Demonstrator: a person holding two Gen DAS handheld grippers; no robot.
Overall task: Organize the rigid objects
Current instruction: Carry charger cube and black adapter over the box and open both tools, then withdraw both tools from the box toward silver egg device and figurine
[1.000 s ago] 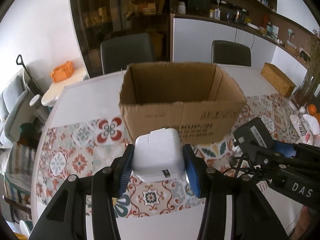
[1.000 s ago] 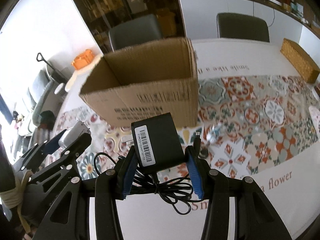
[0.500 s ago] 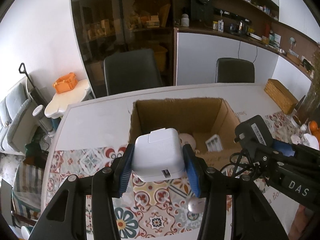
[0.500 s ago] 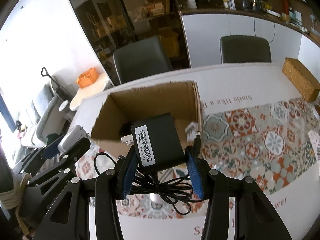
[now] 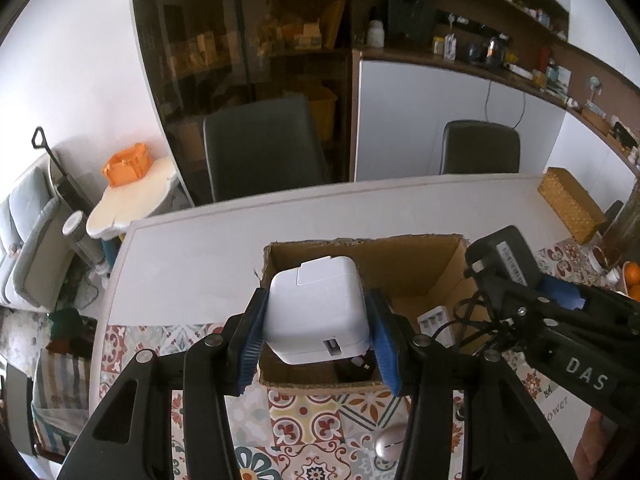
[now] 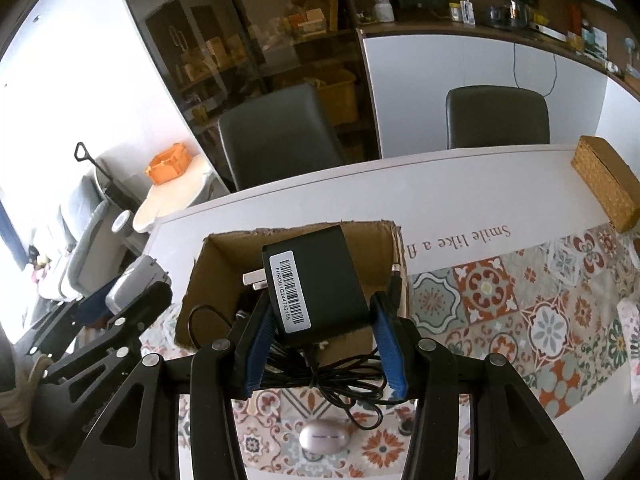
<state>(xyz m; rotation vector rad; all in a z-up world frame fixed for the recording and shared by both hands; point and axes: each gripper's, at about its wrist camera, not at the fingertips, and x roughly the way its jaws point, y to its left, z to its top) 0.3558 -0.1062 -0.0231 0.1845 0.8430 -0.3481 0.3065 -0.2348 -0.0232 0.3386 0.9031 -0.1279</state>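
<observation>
My left gripper (image 5: 318, 344) is shut on a white square charger (image 5: 317, 312), held above the near left part of an open cardboard box (image 5: 404, 264). My right gripper (image 6: 322, 346) is shut on a black power adapter (image 6: 316, 284) with a barcode label; its black cable (image 6: 344, 388) hangs in loops below the pads. The adapter hovers over the same cardboard box (image 6: 224, 264). In the left wrist view the right gripper (image 5: 516, 284) shows at the right with the adapter. A white ridged item (image 5: 436, 320) and a dark object lie inside the box.
A silver oval mouse (image 6: 324, 438) lies on the patterned tablecloth in front of the box. A woven box (image 6: 604, 182) stands at the table's far right edge. Two dark chairs (image 6: 276, 132) stand behind the table. Oranges (image 5: 632, 276) sit at the right.
Both grippers rose and moved forward with their loads. The box, seen from the side before, now shows its open inside beneath them.
</observation>
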